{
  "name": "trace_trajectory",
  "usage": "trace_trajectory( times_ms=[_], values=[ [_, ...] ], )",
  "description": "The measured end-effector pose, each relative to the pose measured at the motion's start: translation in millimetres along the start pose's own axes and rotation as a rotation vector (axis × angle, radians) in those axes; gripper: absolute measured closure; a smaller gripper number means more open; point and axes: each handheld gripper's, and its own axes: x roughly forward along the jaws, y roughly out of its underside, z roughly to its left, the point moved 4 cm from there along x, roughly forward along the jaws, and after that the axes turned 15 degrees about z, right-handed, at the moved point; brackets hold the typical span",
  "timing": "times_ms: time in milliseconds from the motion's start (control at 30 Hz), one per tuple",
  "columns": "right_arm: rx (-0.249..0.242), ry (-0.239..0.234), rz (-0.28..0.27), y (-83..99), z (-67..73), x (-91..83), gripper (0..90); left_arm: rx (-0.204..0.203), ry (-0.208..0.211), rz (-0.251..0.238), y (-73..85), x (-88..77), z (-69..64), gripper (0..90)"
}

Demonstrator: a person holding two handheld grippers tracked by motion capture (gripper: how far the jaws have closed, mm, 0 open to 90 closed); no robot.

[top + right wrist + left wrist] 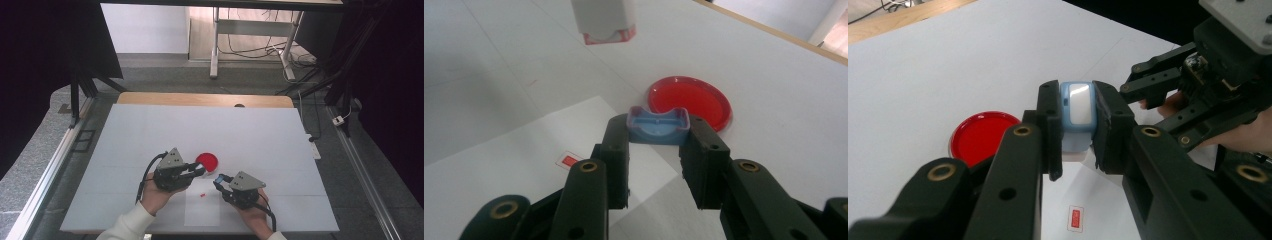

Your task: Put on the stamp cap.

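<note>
My left gripper (1077,95) is shut on a small stamp (1081,109) with a pale blue body and a glossy white face, held above the table. In the right gripper view the stamp (604,20) hangs at the top, white with a red-rimmed lower end. My right gripper (658,132) is shut on a blue cap (658,122), hollow side up. In the high view the left gripper (200,170) and the right gripper (218,179) sit close together, tips pointing toward each other. A white paper sheet (202,212) below them bears a red stamp mark (202,194).
A round red dish (206,160) lies on the white table cover (150,135) just beyond the grippers, and it is close under the left gripper's tips. The wooden table edge (150,98) runs along the far side. Desk legs and cables stand on the floor beyond.
</note>
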Motion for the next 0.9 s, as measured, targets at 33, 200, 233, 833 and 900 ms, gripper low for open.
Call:
trace_trajectory(
  times_ms=[33, 200, 233, 833, 900],
  values=[
    [-0.003, -0.002, 0.001, -0.8, 1.2, 1.1, 64.9, 0.000, -0.001, 0.001, 0.0, 0.4, 0.1, 75.3],
    [-0.014, -0.007, 0.004, -4.0, 6.1, 5.8, 64.8, -0.001, 0.001, 0.001, -0.3, 2.0, -0.3, 75.3],
    [-0.014, -0.006, 0.001, -4.7, 7.0, 6.4, 64.7, -0.001, -0.001, -0.001, -0.5, 2.3, -0.8, 75.3],
    [-0.021, 0.043, 0.006, -9.9, 13.5, 11.6, 64.8, -0.030, 0.011, -0.013, -3.0, 10.4, -7.2, 75.3],
    [-0.021, 0.053, 0.009, -10.0, 13.6, 11.7, 64.8, -0.034, 0.013, -0.015, -2.7, 11.2, -7.1, 75.3]
  ],
)
